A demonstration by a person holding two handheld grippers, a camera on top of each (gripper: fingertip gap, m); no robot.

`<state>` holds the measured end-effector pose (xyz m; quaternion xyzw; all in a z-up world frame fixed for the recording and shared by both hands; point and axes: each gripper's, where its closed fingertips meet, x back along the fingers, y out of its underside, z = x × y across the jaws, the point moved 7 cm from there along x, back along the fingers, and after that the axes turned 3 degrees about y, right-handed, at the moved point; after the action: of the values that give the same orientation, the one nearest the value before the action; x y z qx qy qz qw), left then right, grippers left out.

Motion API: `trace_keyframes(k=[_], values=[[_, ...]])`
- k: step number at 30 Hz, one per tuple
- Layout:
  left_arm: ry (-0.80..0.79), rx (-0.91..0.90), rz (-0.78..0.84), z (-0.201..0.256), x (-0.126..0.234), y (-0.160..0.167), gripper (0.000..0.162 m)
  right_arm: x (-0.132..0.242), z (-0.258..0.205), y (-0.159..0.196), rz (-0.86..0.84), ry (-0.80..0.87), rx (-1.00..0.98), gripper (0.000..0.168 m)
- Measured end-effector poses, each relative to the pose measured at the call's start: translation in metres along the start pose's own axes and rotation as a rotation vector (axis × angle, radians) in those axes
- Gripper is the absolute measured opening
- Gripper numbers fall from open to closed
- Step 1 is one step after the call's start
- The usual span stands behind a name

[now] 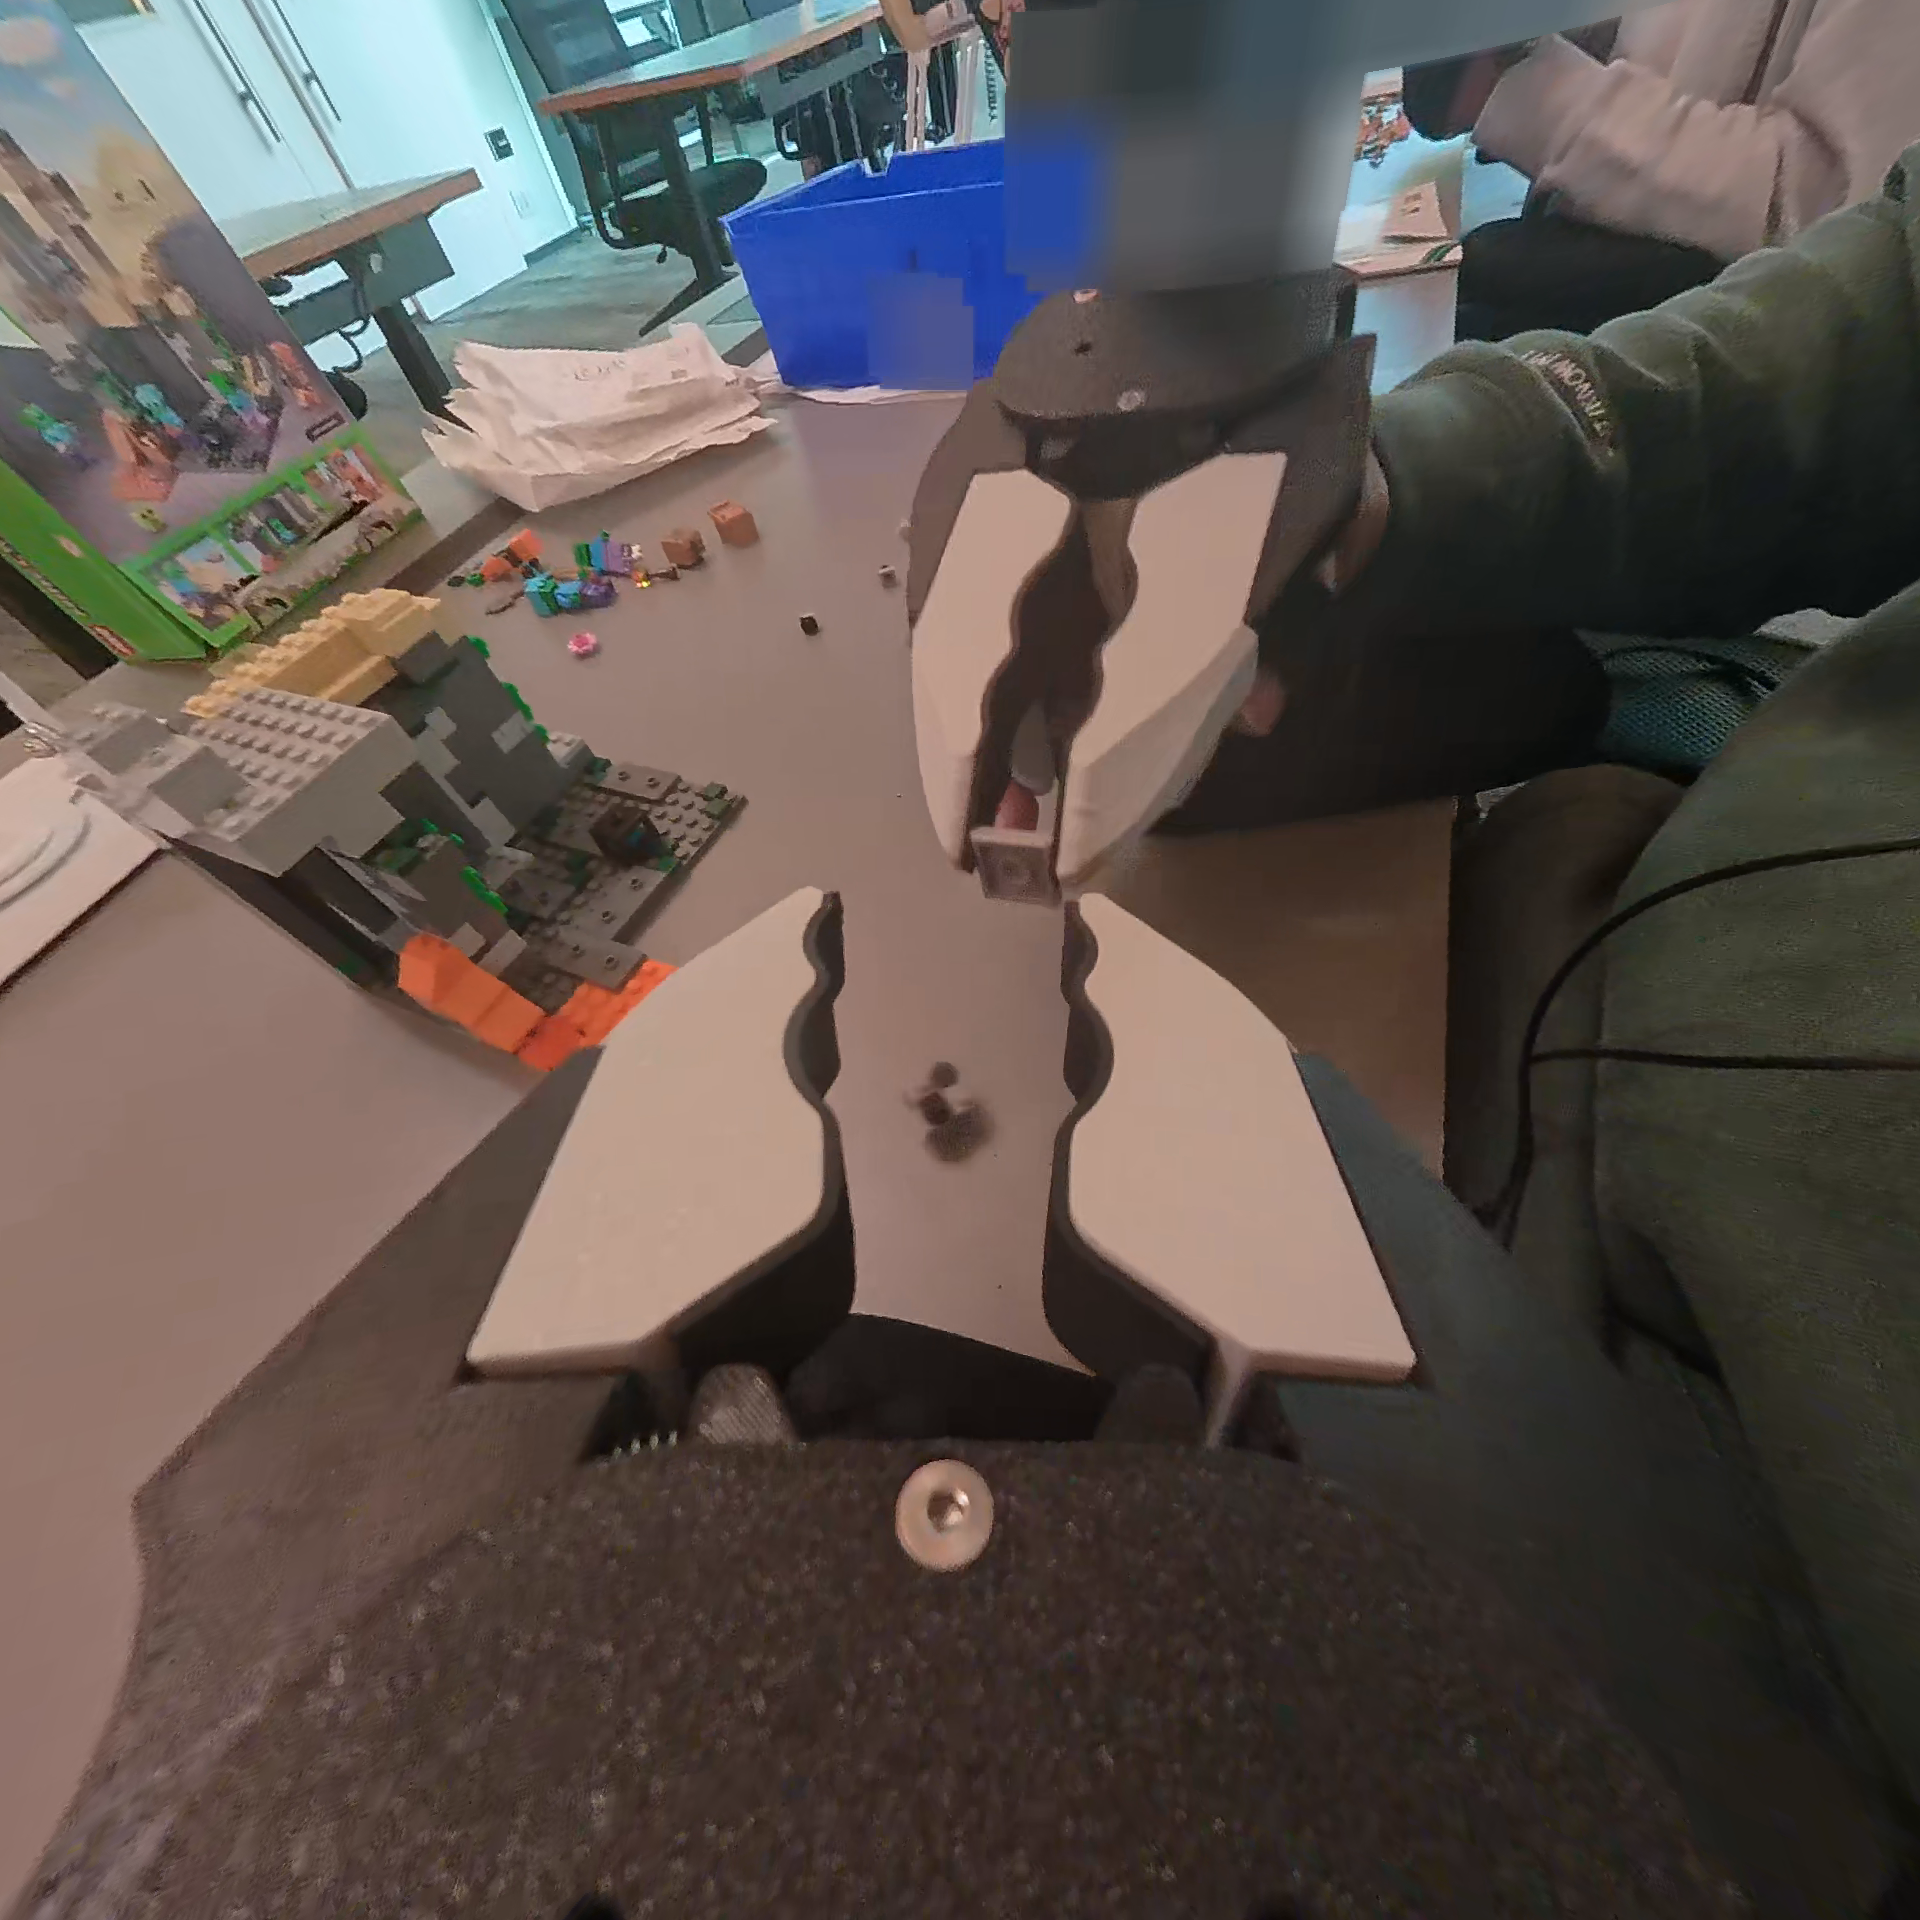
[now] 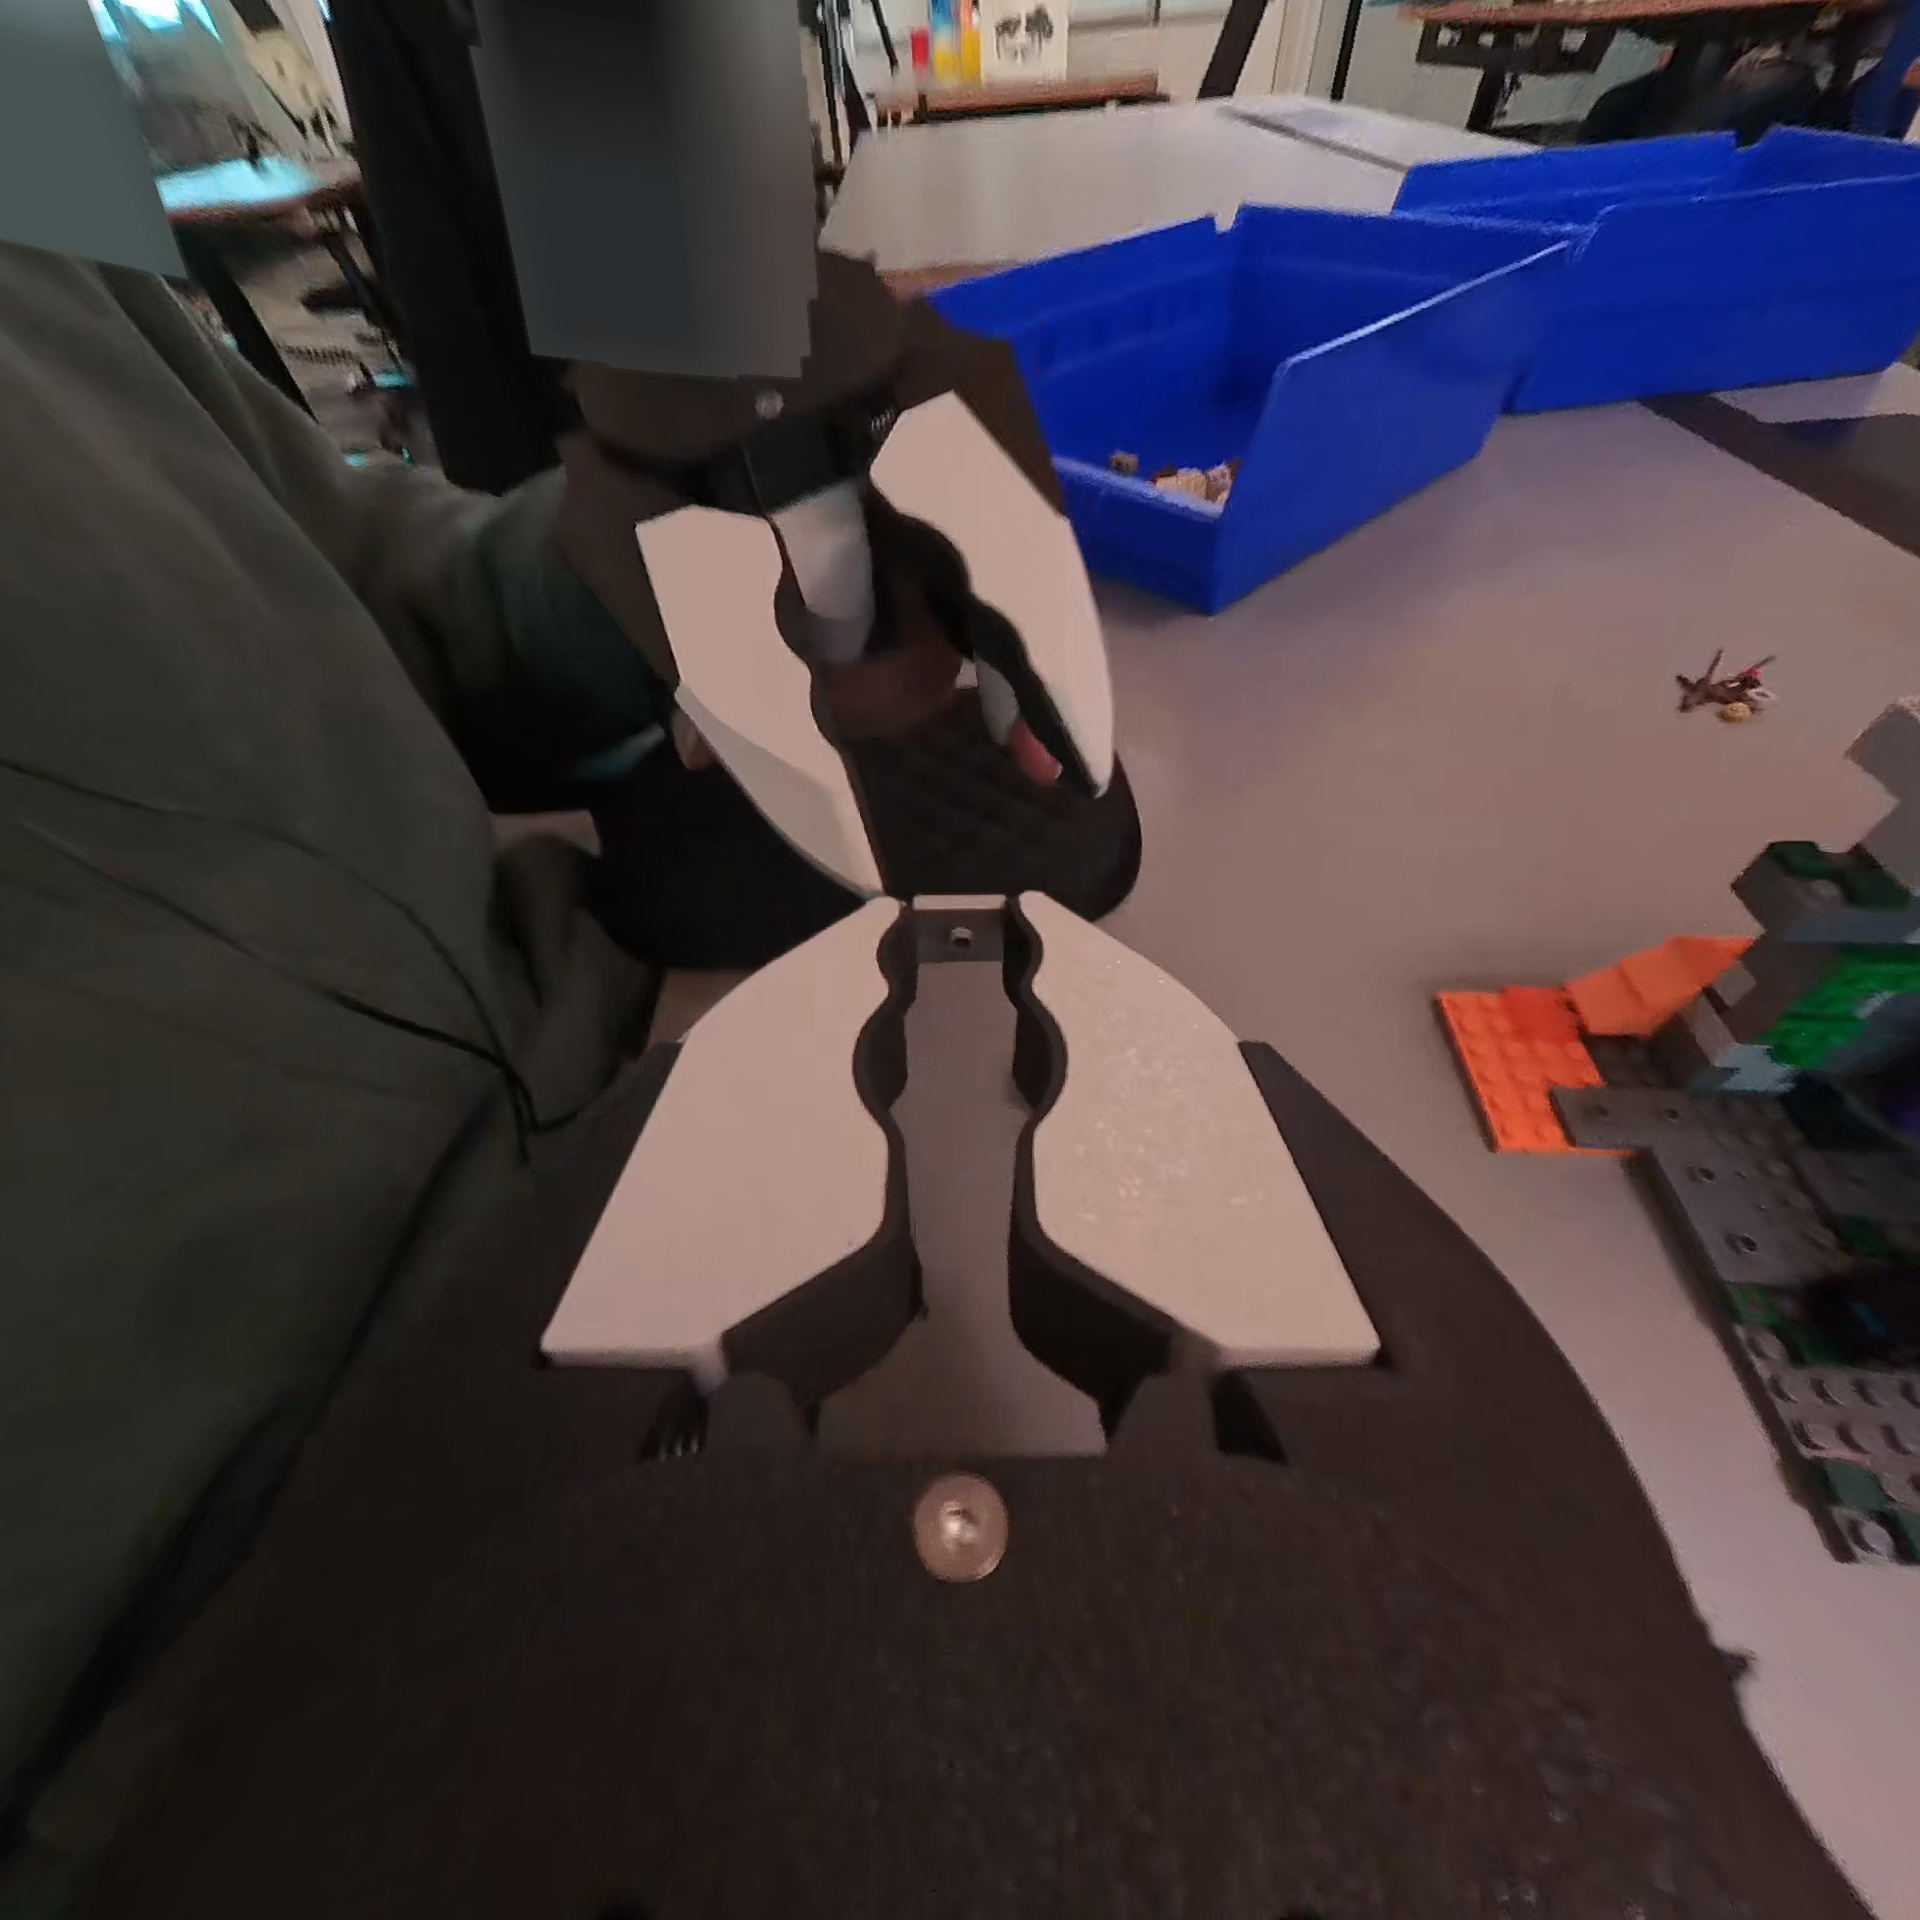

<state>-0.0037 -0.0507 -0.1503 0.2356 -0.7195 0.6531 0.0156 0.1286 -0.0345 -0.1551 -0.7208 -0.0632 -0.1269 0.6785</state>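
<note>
The right gripper (image 1: 1023, 868) clenches a small square brick (image 1: 1016, 871) at its very tips, held in the air above the grey table (image 1: 260, 1143). In the right wrist view the same brick (image 2: 958, 943) sits pinched between that gripper's (image 2: 958, 930) fingertips, at 12 o'clock from the camera. The left gripper (image 1: 948, 914) is released, its jaws spread wide with only bare table and a small dark clump of bits (image 1: 948, 1122) showing between them. The two grippers point tip to tip, the brick just beyond the left gripper's tips, toward 1 o'clock.

At 9 o'clock in the left wrist view stands a part-built brick model (image 1: 416, 831), grey and tan with orange plates at its foot. Loose coloured pieces (image 1: 582, 582) lie at 11 o'clock, with a picture box (image 1: 156, 416), a paper stack (image 1: 603, 416) and a blue bin (image 1: 873, 270) farther back.

The hold looks thin: only the tips bear on the brick, so a nudge from the left gripper's fingers could twist it loose and drop it among the dark bits. Closing the left gripper off-centre could also flick the brick sideways.
</note>
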Motion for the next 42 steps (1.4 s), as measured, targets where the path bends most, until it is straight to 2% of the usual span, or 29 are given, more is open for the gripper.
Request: trace_keyframes(k=[3,7,9,14,17,20,25,29,33,38,42], values=[[-0.019,-0.075,0.040,0.006,0.002,-0.004,0.035,0.004,0.000,-0.007,0.055,-0.020,-0.052,0.016],[-0.172,-0.314,0.150,0.017,0.008,-0.020,0.026,0.005,-0.002,-0.021,0.167,-0.102,-0.234,0.015],[-0.217,-0.379,0.199,0.023,0.010,-0.028,0.023,0.005,-0.002,-0.027,0.228,-0.143,-0.342,0.015],[-0.318,-0.481,0.202,0.026,0.012,-0.036,0.019,0.000,-0.007,-0.038,0.330,-0.270,-0.494,0.016],[-0.348,-0.500,0.220,0.026,0.016,-0.038,0.007,-0.003,-0.008,-0.040,0.349,-0.290,-0.512,0.016],[-0.344,-0.488,0.208,0.025,0.021,-0.039,0.005,-0.004,-0.008,-0.040,0.333,-0.288,-0.498,0.016],[-0.391,-0.357,0.138,-0.002,0.050,-0.033,0.004,-0.001,0.000,-0.034,0.260,-0.195,-0.425,0.017],[-0.579,-0.206,-0.135,-0.055,0.095,-0.008,0.005,0.003,0.007,-0.023,0.175,-0.091,-0.345,0.017],[-0.737,-0.008,-0.360,-0.106,0.148,0.030,0.005,0.004,0.009,-0.013,0.161,-0.090,-0.362,0.016],[-0.777,0.231,-0.551,-0.141,0.189,0.074,0.006,0.004,0.009,-0.009,0.141,-0.076,-0.345,0.015],[-0.788,0.313,-0.631,-0.152,0.199,0.093,0.040,0.002,0.010,-0.007,0.120,-0.070,-0.342,0.015]])
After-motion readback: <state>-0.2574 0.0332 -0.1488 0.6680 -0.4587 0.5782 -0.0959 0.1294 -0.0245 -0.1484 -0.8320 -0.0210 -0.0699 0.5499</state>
